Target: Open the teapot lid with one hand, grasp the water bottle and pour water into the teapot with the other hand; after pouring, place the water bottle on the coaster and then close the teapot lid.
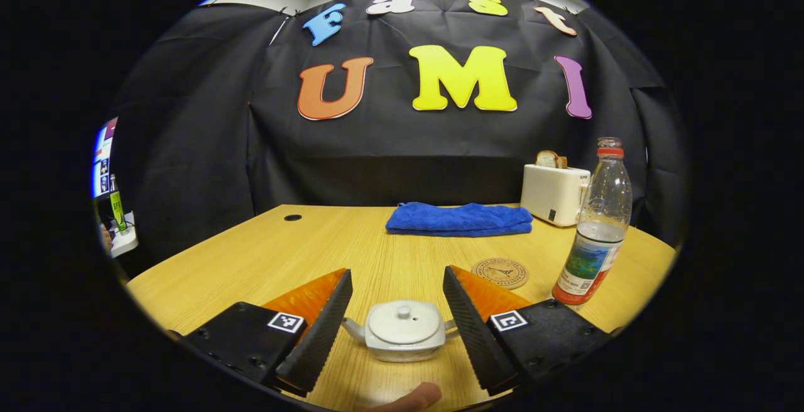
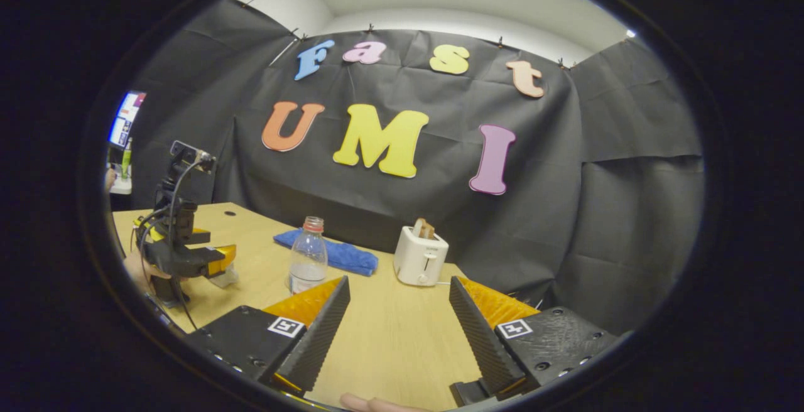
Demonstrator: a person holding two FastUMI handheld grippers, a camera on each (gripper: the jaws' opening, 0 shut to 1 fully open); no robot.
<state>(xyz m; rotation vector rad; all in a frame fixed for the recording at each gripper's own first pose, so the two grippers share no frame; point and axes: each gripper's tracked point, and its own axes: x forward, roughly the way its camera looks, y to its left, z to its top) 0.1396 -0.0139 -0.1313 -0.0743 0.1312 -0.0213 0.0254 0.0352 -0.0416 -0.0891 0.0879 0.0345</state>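
Observation:
A small white teapot (image 1: 403, 330) with its lid (image 1: 404, 321) on sits on the wooden table (image 1: 264, 255), straight between the fingers of my left gripper (image 1: 397, 324), which is open around it without touching. To the right stands a clear water bottle (image 1: 594, 223) with a red cap, partly filled. A round coaster (image 1: 500, 272) lies left of the bottle. In the right gripper view my right gripper (image 2: 399, 330) is open over bare table, the bottle (image 2: 308, 264) ahead to its left. The left gripper (image 2: 179, 255) shows farther left, with the teapot (image 2: 224, 277) partly hidden behind it.
A folded blue towel (image 1: 460, 219) lies at the back of the table. A white toaster (image 1: 555, 193) with bread in it stands at the back right. Black cloth walls close off the far side. A fingertip (image 1: 411, 397) shows at the bottom edge.

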